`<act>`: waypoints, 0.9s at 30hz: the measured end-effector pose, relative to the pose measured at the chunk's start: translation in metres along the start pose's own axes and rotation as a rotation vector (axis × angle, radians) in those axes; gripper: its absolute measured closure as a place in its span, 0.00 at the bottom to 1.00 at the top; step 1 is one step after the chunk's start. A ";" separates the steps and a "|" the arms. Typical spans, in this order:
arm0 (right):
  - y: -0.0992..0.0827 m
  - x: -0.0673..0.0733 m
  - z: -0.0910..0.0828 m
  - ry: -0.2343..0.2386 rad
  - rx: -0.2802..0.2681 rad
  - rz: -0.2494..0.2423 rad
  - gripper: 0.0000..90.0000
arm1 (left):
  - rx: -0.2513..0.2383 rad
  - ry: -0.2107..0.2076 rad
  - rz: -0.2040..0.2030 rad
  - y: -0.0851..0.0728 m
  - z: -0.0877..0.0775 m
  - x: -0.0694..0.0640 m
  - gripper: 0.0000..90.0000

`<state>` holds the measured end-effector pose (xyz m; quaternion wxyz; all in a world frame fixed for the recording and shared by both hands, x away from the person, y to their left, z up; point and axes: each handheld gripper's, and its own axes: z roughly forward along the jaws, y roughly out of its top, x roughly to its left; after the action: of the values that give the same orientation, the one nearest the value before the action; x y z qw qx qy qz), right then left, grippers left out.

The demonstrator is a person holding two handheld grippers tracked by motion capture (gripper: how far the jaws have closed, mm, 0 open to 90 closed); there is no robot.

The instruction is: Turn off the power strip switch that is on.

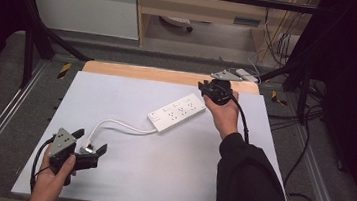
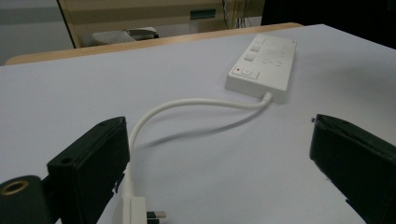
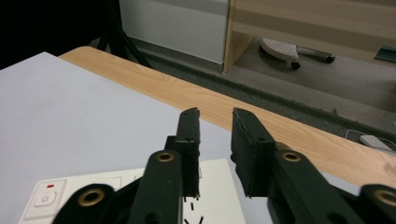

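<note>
At the left of the high view, the left gripper [image 1: 92,142] sits low over the near left part of the white mat [image 1: 122,185], held in the person's left hand [image 1: 52,178]. Its jaws stand wide apart, and nothing is pressed between them. The white plug [image 1: 89,147] lies on the mat in the gap between them; in the left gripper view the plug [image 2: 140,212] lies close beside the left-hand jaw, with its metal pin pointing toward the other jaw, well clear of it.

From the plug a white cable [image 1: 118,124] curves up and to the right across the mat to the power strip [image 1: 177,112]. The strip lies flat near the middle of the mat, slanting away to the right, with its switch end nearest the cable.

At the strip's far right end the right gripper [image 1: 203,87] is held by the right hand [image 1: 223,112], above that end. In the right gripper view its jaws [image 3: 215,140] are drawn in to a narrow gap with nothing between them, and the strip [image 3: 140,191] lies just beneath them. Behind the mat runs the wooden table edge [image 1: 144,73].
</note>
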<state>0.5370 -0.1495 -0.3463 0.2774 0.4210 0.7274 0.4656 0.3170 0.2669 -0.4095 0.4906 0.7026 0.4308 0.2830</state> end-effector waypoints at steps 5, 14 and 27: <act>-0.003 -0.002 0.005 0.005 -0.008 0.015 0.91 | -0.002 0.001 -0.001 0.000 0.000 0.000 0.05; -0.012 -0.010 0.018 0.005 0.004 0.031 1.00 | 0.006 0.004 -0.004 -0.001 0.000 0.001 0.05; -0.025 -0.014 0.040 -0.005 0.030 0.078 1.00 | 0.013 0.007 -0.004 -0.001 0.001 0.002 0.05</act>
<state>0.5668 -0.1492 -0.3857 0.2546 0.4542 0.7166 0.4641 0.3185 0.2685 -0.4109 0.4849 0.7039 0.4360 0.2817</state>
